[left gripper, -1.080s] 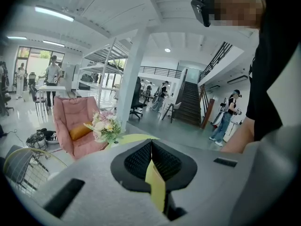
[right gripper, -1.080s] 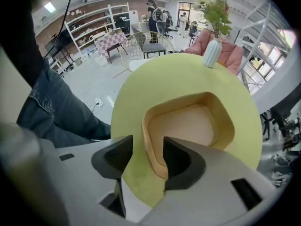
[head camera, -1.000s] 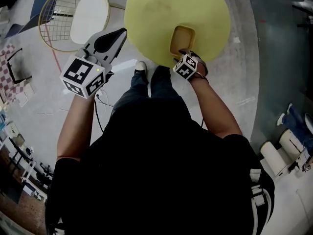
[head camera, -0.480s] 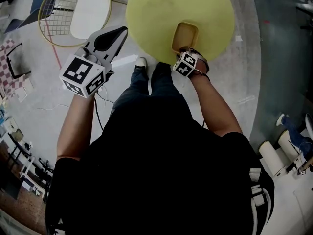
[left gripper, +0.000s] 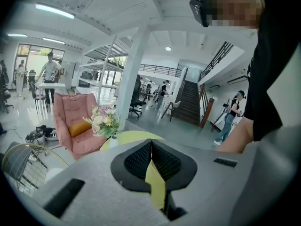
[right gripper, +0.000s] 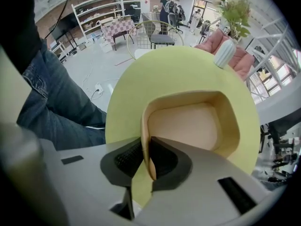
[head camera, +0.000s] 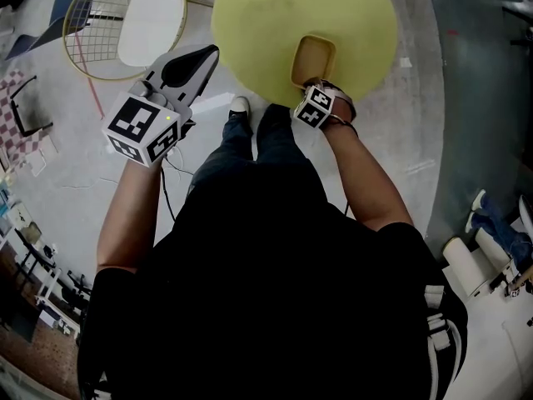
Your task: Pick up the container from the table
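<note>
A tan rectangular container (head camera: 313,57) sits on the near side of the round yellow table (head camera: 275,23). My right gripper (head camera: 313,87) points straight down at its near rim. In the right gripper view the container (right gripper: 188,121) fills the middle. The right gripper (right gripper: 146,157) has one pad inside and one outside the near wall, and its jaws are closing on that wall. My left gripper (head camera: 208,54) hangs over the floor left of the table. In its own view the left gripper (left gripper: 150,142) has its pads together with nothing between them.
A white vase of flowers (right gripper: 225,51) stands at the table's far edge. A wire-frame chair with a white seat (head camera: 150,27) is on the floor at the left. A pink armchair (left gripper: 75,126) stands beyond the table. The person's legs (right gripper: 51,102) are against the table's near edge.
Both grippers keep their places in the head view, the right one staying at the container's near rim. Only the view itself drifts slightly.
</note>
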The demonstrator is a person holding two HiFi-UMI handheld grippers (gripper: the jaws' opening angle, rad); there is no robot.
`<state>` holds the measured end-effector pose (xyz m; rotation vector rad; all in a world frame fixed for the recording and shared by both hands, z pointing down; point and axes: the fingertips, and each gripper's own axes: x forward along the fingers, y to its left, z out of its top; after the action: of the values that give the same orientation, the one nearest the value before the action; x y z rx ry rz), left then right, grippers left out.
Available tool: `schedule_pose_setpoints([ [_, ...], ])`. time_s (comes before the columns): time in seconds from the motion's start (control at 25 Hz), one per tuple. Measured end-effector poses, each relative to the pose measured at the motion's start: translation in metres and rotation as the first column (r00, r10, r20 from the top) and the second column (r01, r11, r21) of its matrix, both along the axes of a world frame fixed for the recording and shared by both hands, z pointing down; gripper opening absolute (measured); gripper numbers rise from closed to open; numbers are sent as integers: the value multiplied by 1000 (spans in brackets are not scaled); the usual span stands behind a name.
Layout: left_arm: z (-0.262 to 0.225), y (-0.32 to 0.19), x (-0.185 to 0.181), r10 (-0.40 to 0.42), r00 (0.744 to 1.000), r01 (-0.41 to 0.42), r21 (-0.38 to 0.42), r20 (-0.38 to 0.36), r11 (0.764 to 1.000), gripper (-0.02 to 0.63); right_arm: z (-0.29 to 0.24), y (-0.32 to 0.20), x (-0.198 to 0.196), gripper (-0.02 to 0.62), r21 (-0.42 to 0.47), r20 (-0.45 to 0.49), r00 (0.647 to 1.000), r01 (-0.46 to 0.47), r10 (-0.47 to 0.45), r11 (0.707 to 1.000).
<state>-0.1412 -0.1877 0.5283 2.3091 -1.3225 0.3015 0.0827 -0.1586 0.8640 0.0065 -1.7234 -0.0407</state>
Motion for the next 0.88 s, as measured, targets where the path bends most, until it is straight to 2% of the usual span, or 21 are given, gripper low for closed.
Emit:
schedule_pose_setpoints([
  [0.88, -18, 8, 6, 39, 999, -39, 44, 9, 998, 17, -21, 2, 12, 17, 48, -32, 998, -44, 46, 998],
])
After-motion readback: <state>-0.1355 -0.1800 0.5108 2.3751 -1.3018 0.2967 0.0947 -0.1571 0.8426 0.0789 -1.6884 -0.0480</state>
